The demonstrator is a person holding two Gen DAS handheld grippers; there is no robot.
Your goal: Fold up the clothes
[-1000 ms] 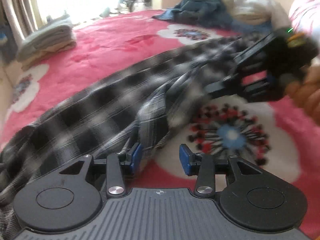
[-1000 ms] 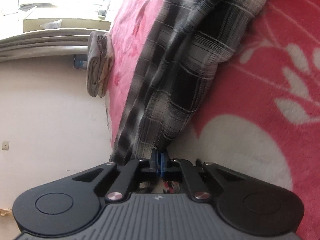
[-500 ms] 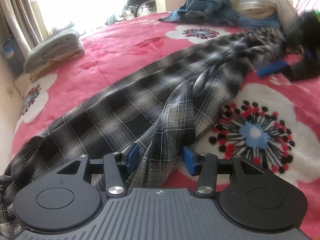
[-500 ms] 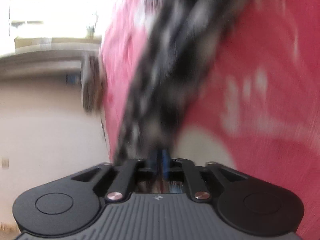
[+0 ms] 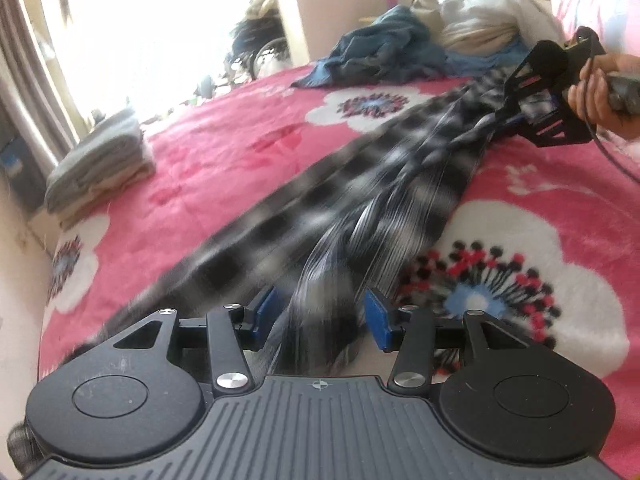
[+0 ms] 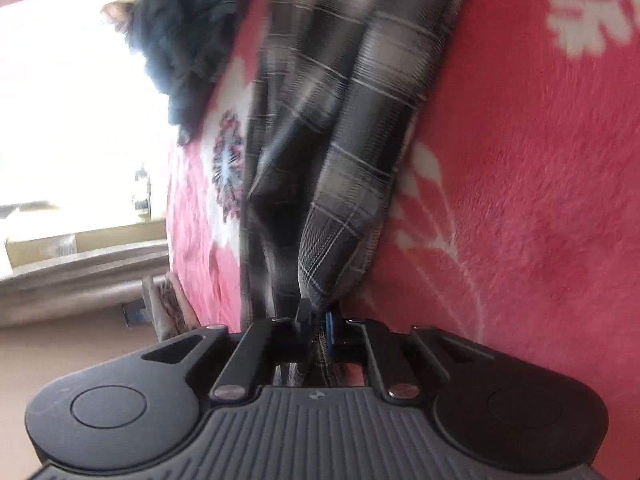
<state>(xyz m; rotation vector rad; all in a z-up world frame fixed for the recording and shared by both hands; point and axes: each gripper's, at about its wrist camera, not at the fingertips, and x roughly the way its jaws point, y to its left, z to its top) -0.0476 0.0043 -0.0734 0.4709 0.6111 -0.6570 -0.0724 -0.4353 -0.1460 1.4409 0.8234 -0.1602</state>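
So the left gripper (image 5: 320,316) is sitting half open around the plaid shirt (image 5: 360,196), pads not pinching, while the right gripper (image 6: 318,320) is clamping its far end, stretching it along the pink blanket (image 5: 224,148) for folding, I'd guess.

Two low wrist views, shared plaid shirt (image 5: 360,200)

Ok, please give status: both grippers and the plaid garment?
Right gripper shut on plaid garment. Left gripper open, cloth between pads, not pinched. Garment stretched across pink blanket. Nothing blocking.
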